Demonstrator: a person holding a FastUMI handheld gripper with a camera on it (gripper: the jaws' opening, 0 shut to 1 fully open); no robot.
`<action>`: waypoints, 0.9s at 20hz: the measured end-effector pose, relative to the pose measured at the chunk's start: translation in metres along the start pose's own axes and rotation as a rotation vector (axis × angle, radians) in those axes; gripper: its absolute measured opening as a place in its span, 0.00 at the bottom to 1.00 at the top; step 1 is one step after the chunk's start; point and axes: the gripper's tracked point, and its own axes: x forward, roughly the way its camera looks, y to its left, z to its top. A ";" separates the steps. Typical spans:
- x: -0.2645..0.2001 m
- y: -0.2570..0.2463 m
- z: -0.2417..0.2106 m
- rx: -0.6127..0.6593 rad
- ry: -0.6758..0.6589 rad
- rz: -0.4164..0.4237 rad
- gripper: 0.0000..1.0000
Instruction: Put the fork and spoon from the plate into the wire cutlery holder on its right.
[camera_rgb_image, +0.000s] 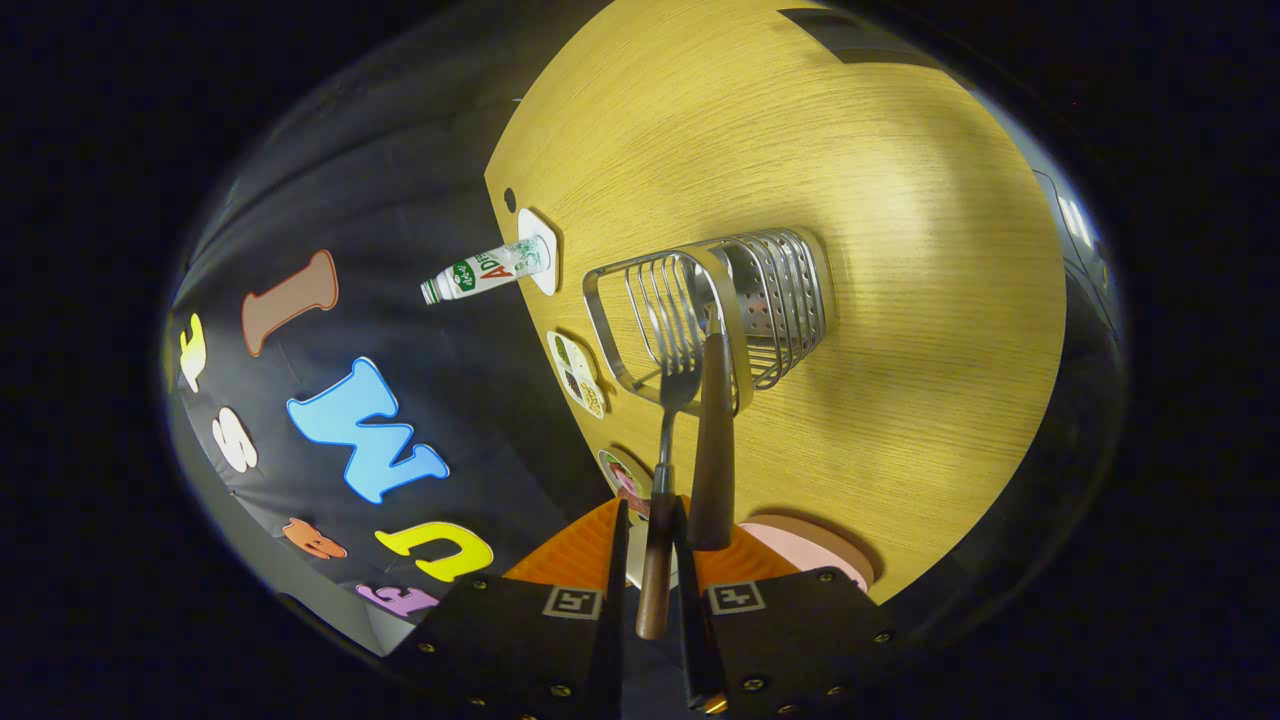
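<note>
My gripper (652, 530) is shut on the brown wooden handle of the fork (668, 400). The fork points ahead, and its metal tines hang at the mouth of the wire cutlery holder (785, 285), which stands on the wooden table just beyond the fingers. A second utensil with a dark brown handle (712, 440), seemingly the spoon, sits right beside the fork. Its far end goes into the holder and its head is hidden. A bit of the pink plate (815, 548) shows beside the right finger.
A small green-and-white bottle (485, 270) stands on a white coaster (545, 222) near the table's edge. Two stickers (578, 373) lie along that edge, close to the holder. Bare wooden tabletop (900, 200) stretches beyond the holder.
</note>
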 end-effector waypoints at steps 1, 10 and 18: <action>0.000 0.003 -0.001 0.006 0.003 0.015 0.25; 0.004 0.009 0.004 0.025 -0.029 0.014 0.48; 0.008 0.023 -0.013 -0.255 -0.030 -0.066 0.48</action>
